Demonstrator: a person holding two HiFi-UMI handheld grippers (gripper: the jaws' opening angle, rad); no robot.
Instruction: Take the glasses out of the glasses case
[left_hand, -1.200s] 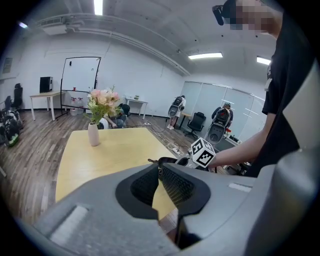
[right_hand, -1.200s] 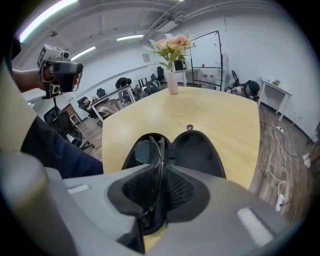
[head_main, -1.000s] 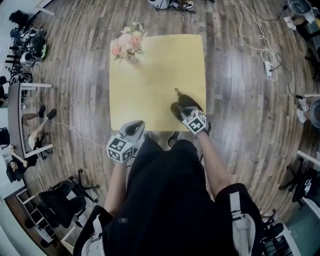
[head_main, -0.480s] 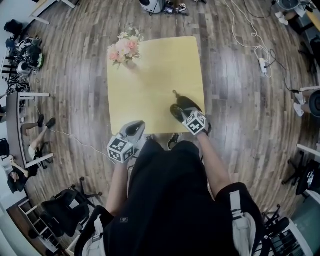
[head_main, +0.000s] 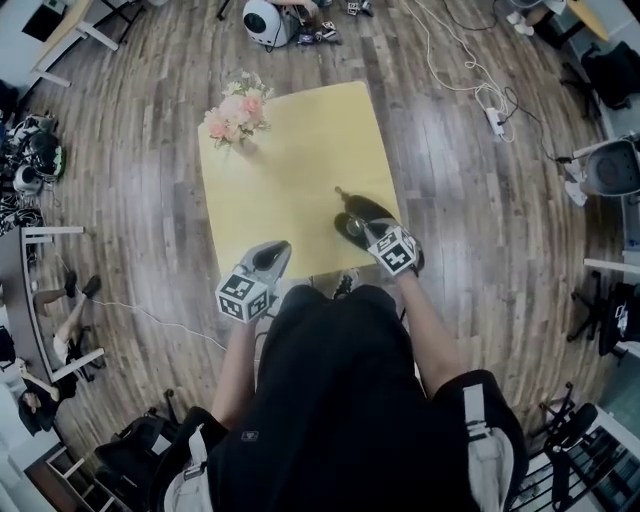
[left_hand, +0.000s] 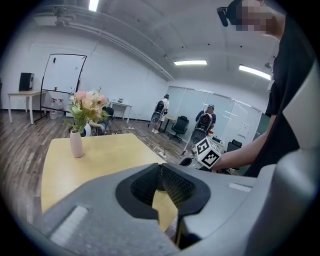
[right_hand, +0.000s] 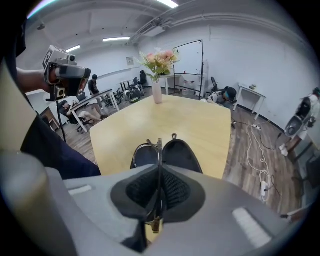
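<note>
Pinching glasses (right_hand: 159, 150), right fingers (right_hand: 176, 192) fully closed

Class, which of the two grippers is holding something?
The right gripper: its jaws are shut on the glasses, at the open case. The left gripper is shut with nothing between its jaws.

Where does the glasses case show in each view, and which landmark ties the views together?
Head view: glasses case lies open on the table, at its near right corner.
Left gripper view: probably the small dark shape at the table's right edge, beside the marker cube.
Right gripper view: glasses case at centre, open, just beyond the jaws pinching the glasses.
Shared landmark: vase of flowers, at the table's far left corner.
</note>
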